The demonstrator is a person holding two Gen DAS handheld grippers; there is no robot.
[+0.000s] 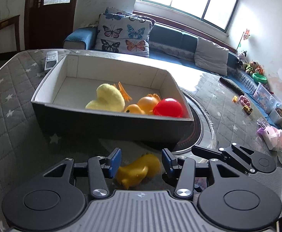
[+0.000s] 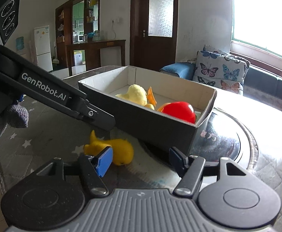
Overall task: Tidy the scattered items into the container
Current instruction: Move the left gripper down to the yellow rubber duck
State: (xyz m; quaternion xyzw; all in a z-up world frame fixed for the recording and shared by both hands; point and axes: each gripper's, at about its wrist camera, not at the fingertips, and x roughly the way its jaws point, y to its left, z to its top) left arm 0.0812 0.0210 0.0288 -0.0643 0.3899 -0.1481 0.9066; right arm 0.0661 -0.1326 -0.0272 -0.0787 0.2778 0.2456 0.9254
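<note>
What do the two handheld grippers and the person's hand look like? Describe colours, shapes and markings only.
Both the left gripper and the right gripper have black linkage arms with round hubs, silver pivot screws, blue finger pads and a ribbed grey body. White "GenRobot.AI" lettering marks the left one's side. The hand wears a grey knitted glove.

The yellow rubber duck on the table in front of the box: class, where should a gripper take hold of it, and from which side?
Grip the yellow rubber duck across its rounded body. It lies toppled on the table, and the open left gripper already straddles it from above, so close there. The beak and tail are probably too narrow to hold firmly.
</note>
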